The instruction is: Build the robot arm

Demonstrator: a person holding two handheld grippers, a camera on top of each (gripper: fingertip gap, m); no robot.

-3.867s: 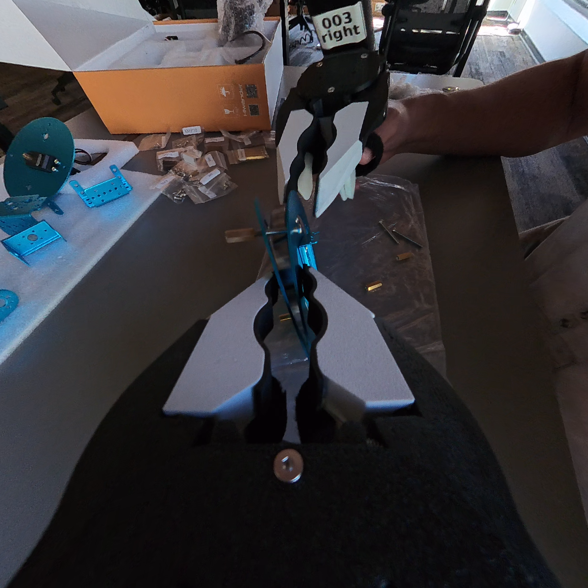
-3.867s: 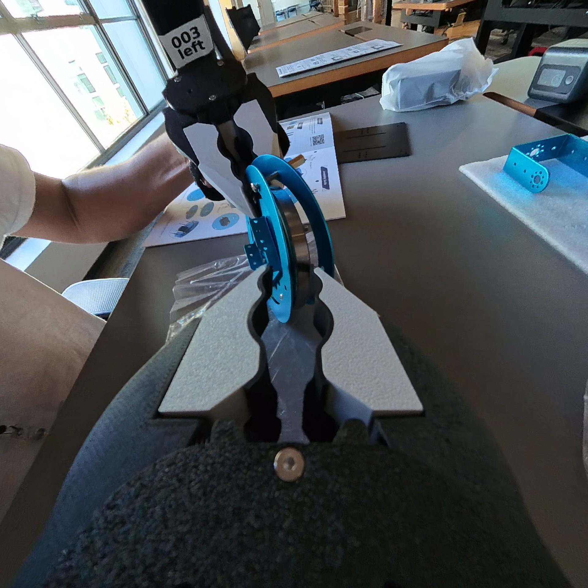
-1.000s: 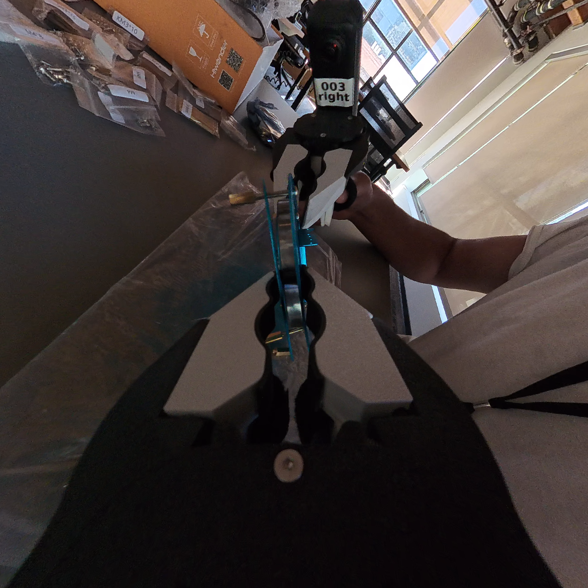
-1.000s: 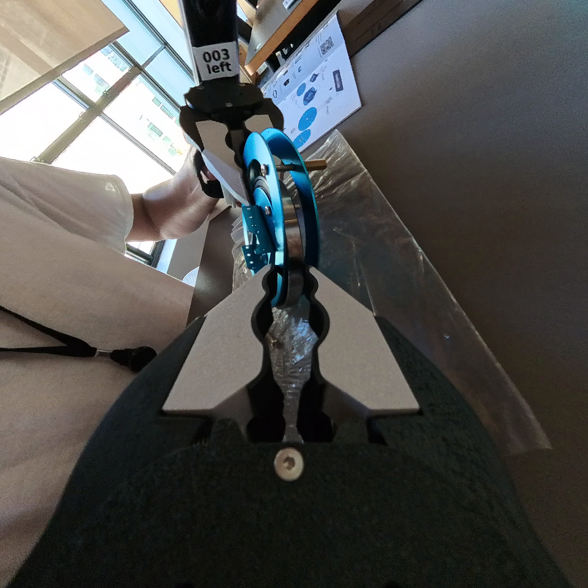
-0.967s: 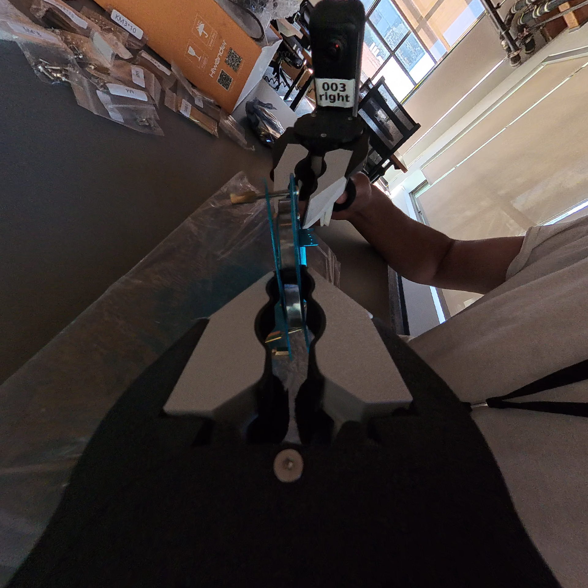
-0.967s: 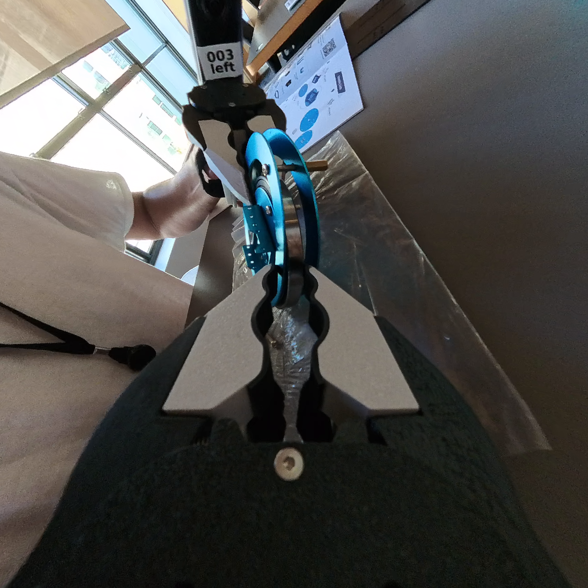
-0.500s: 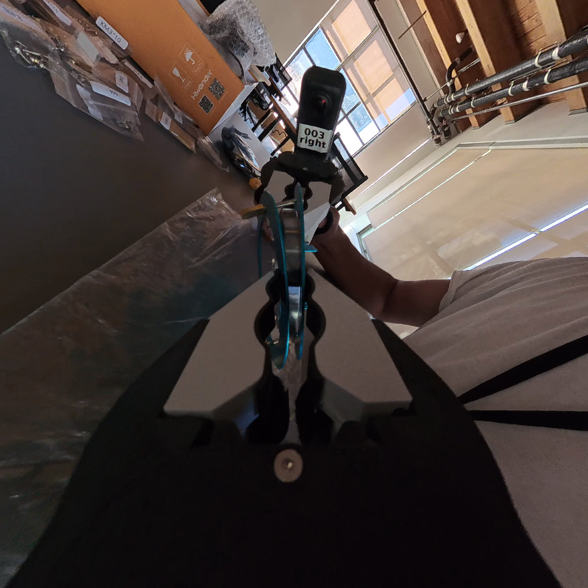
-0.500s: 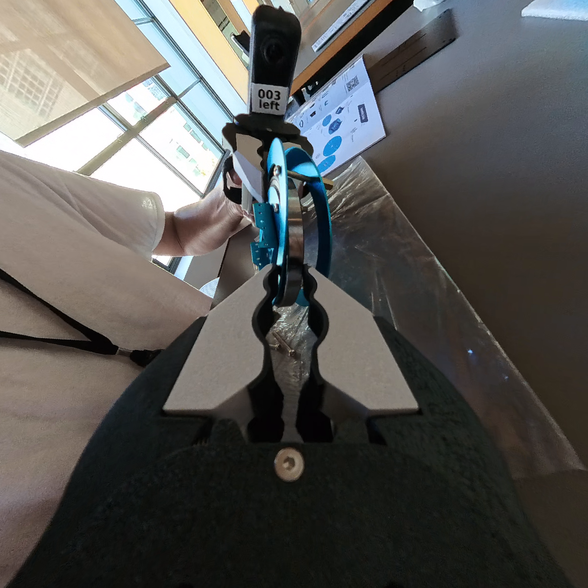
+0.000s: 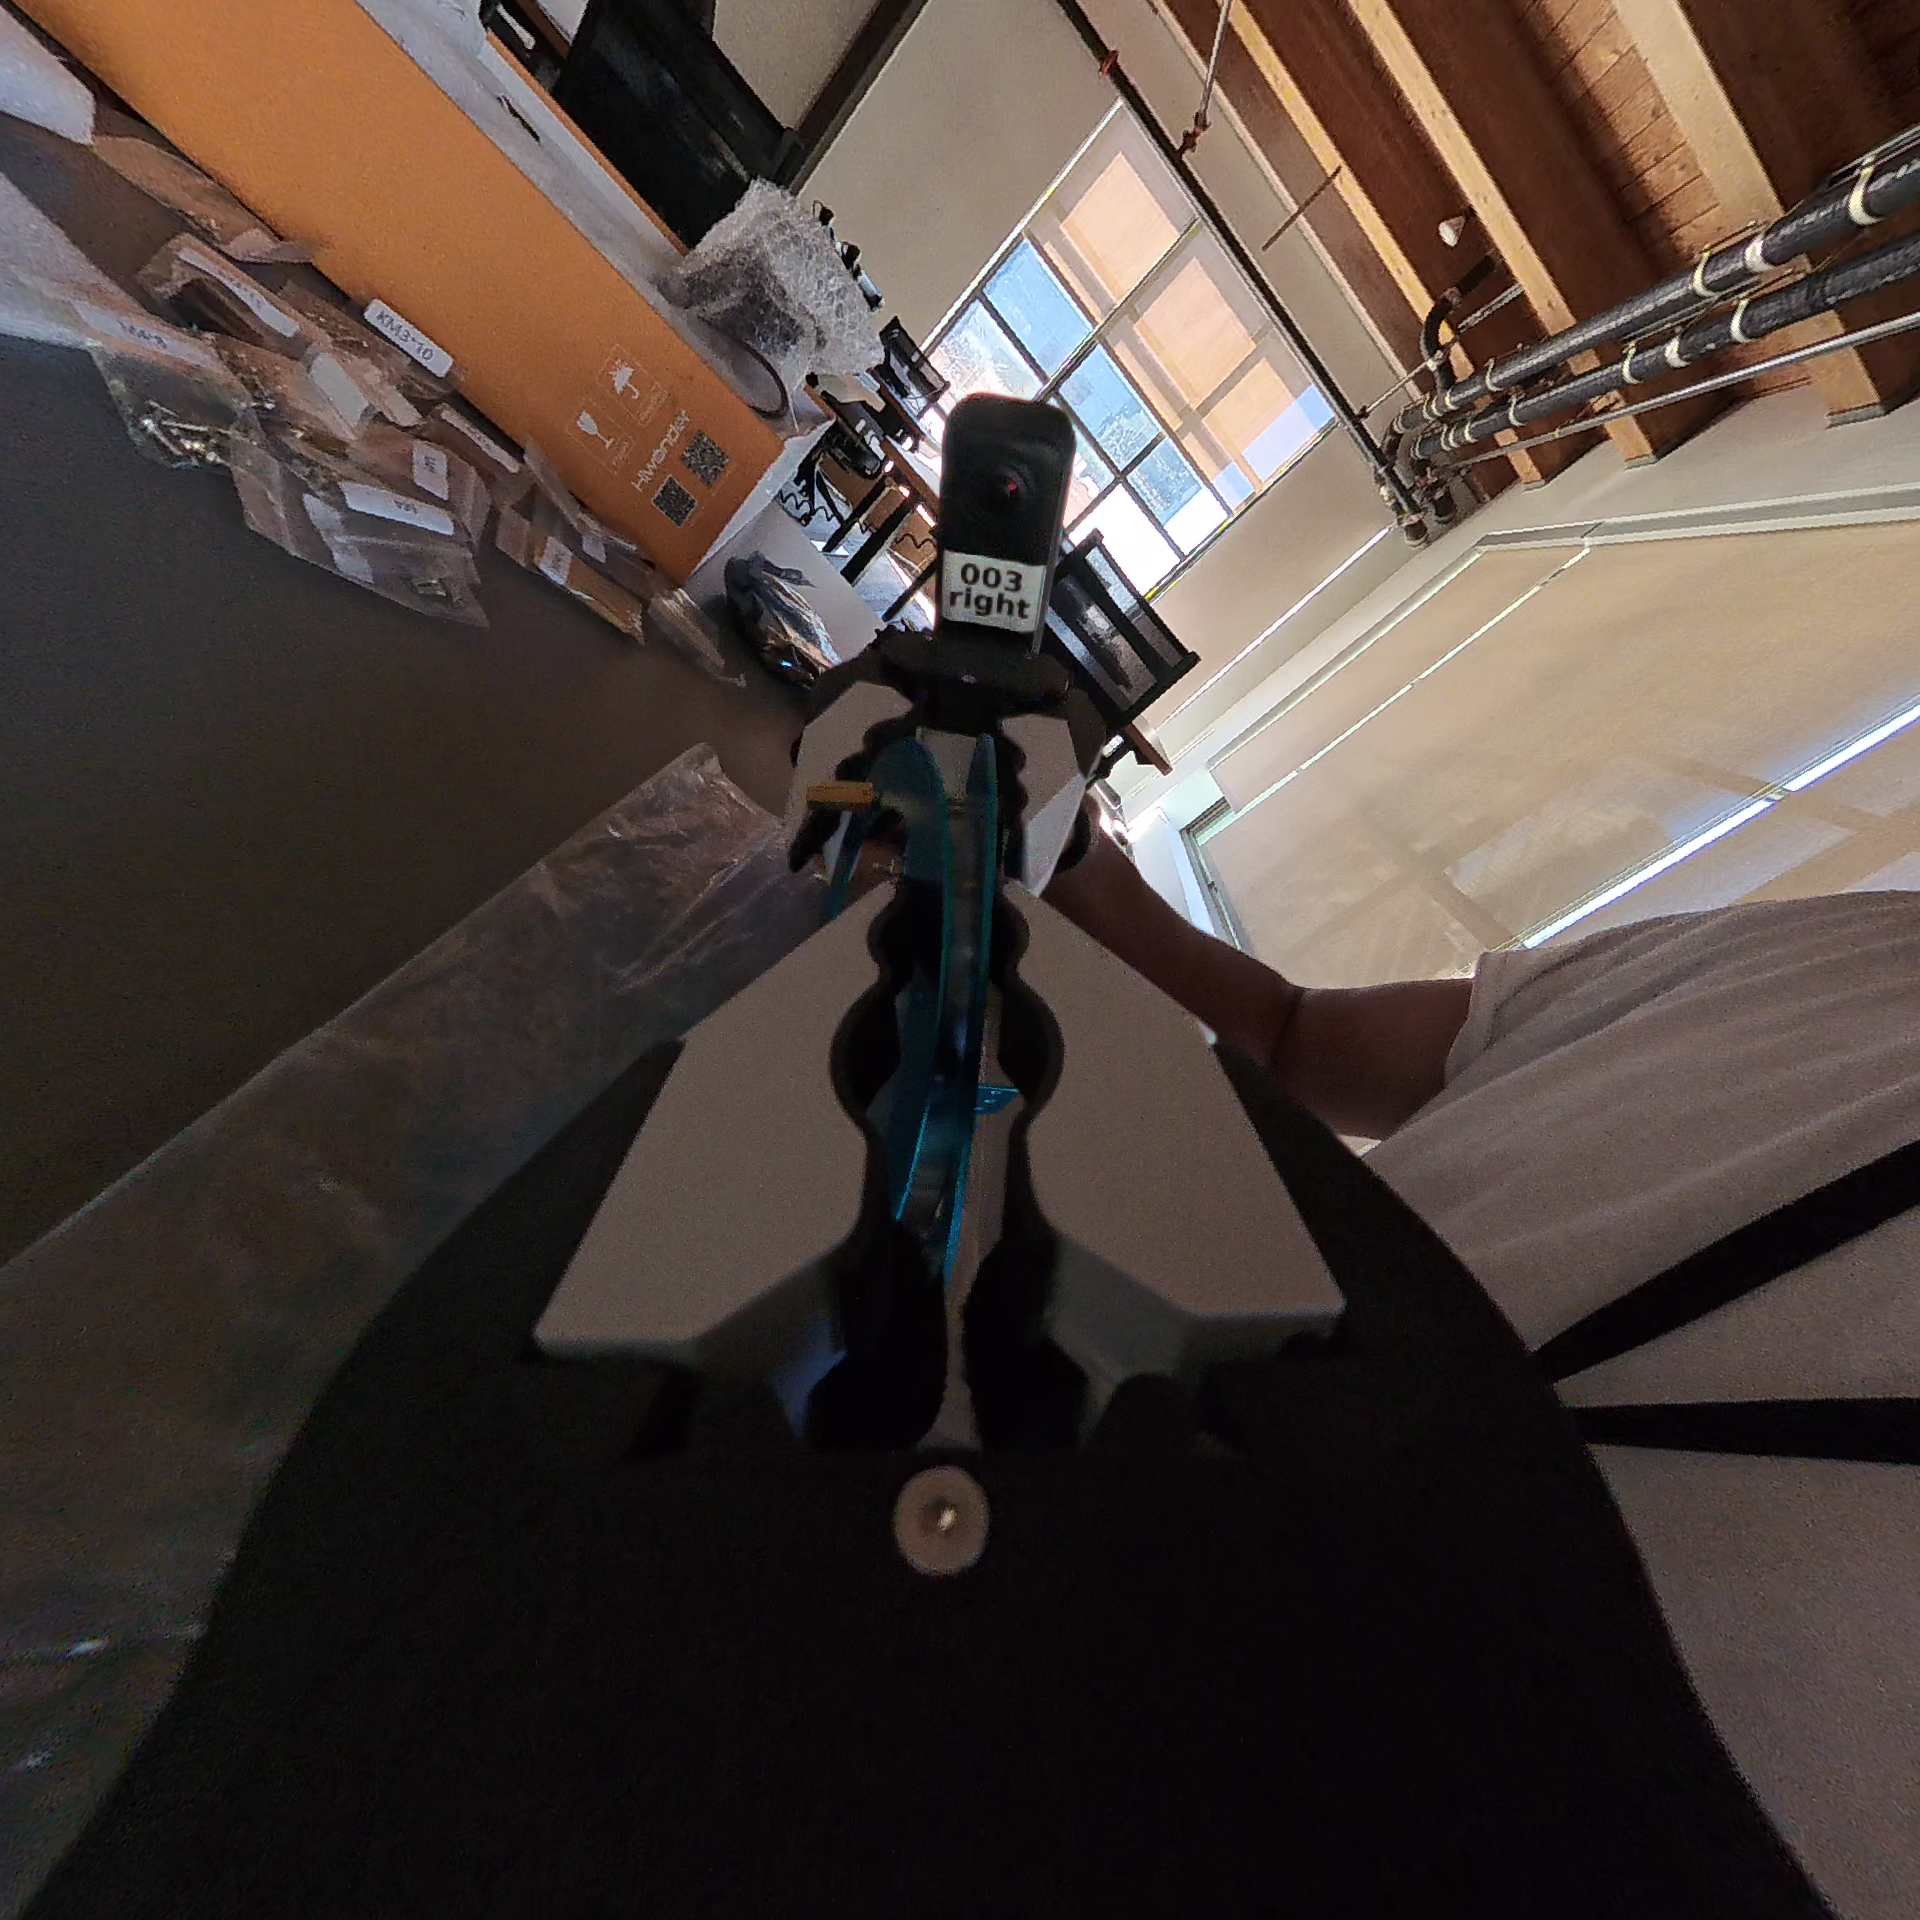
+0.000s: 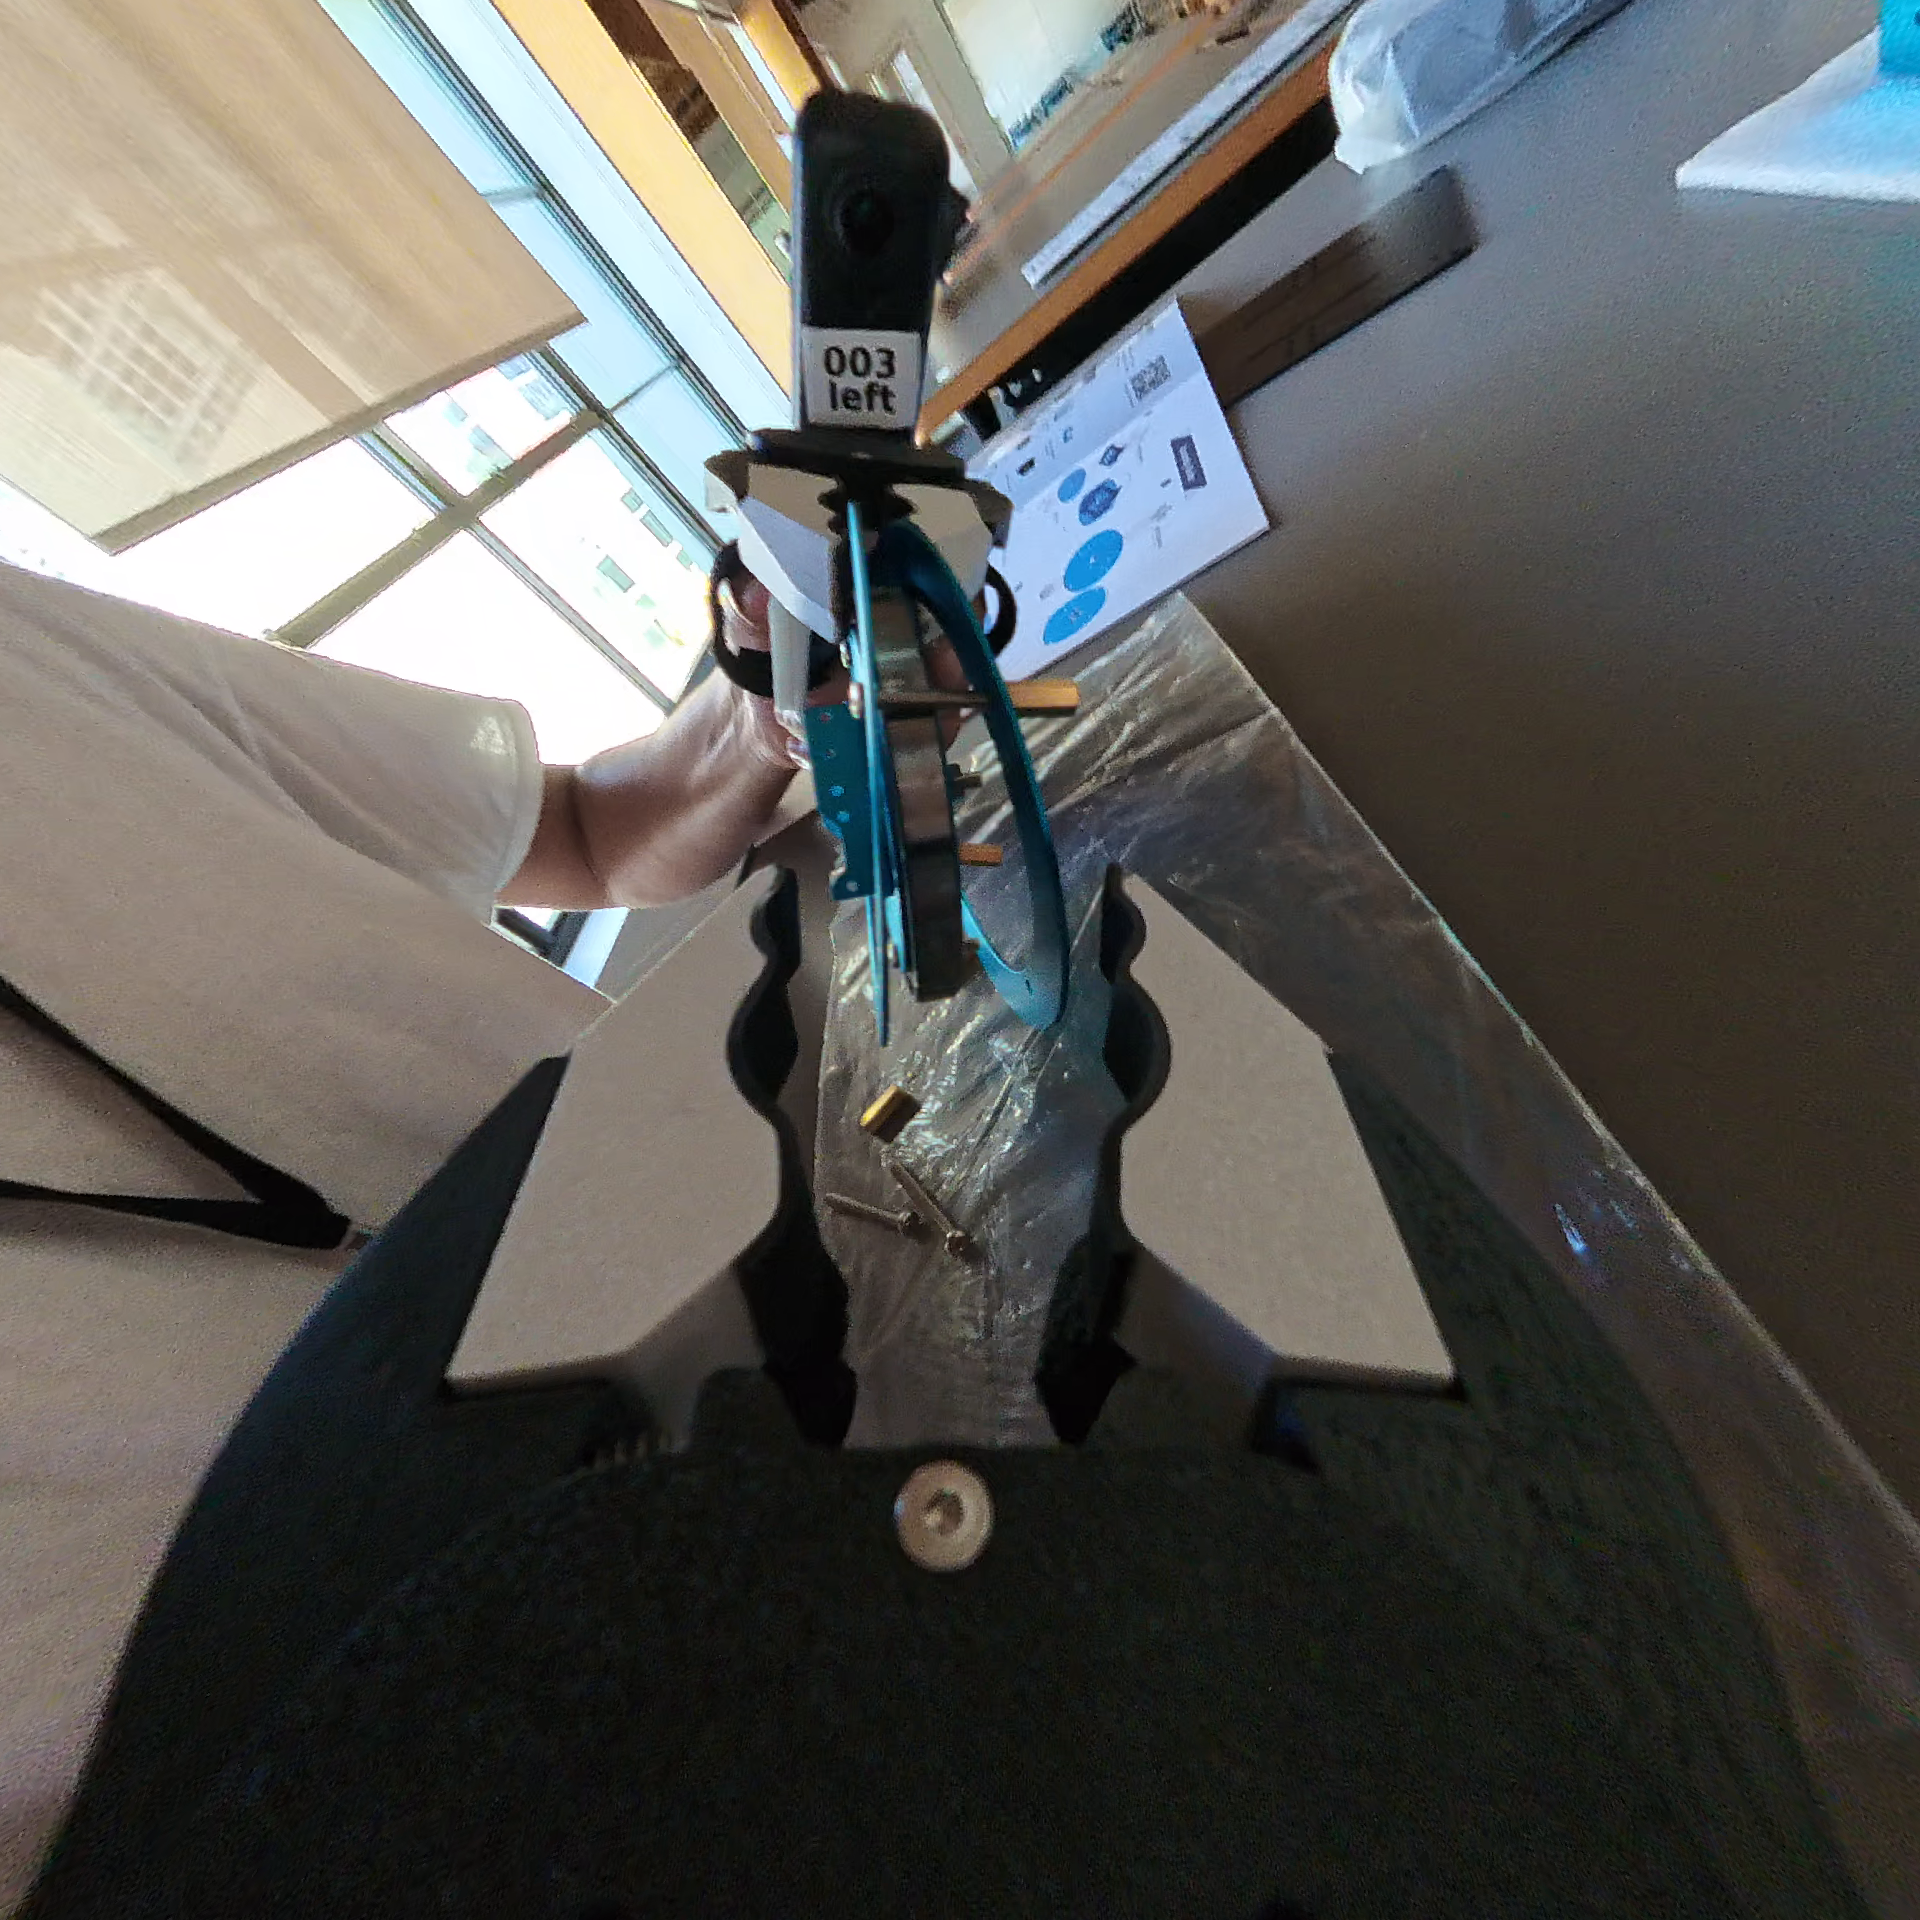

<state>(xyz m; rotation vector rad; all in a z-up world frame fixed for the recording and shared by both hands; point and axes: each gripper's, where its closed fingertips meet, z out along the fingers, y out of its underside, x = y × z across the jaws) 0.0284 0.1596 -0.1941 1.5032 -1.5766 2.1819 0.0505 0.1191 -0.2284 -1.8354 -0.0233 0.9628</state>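
Observation:
A blue disc assembly (image 9: pixel 940 1039) of two round blue plates, a dark metal ring and brass standoffs (image 9: pixel 836 795) is held edge-on in the air. My left gripper (image 9: pixel 940 914) is shut on its near rim. My right gripper (image 10: pixel 945 894) is open, its fingers wide on either side of the assembly's (image 10: pixel 925 831) lower edge without touching it. In the right wrist view the left gripper (image 10: pixel 857 520) grips the far rim. In the left wrist view the right gripper (image 9: pixel 935 748) shows beyond the assembly.
A clear plastic bag (image 10: pixel 1195 831) lies on the dark table with loose screws (image 10: pixel 904 1216) and a brass standoff (image 10: pixel 883 1117). An instruction sheet (image 10: pixel 1132 488) and black plate (image 10: pixel 1340 281) lie farther off. An orange box (image 9: pixel 436 260) and small parts bags (image 9: pixel 312 447) lie on the left. Spacing between my two grippers at the tips: around 7 cm.
My right gripper has opened and let go of the assembly, which my left gripper alone now holds. Both views have tilted further, away from the table.

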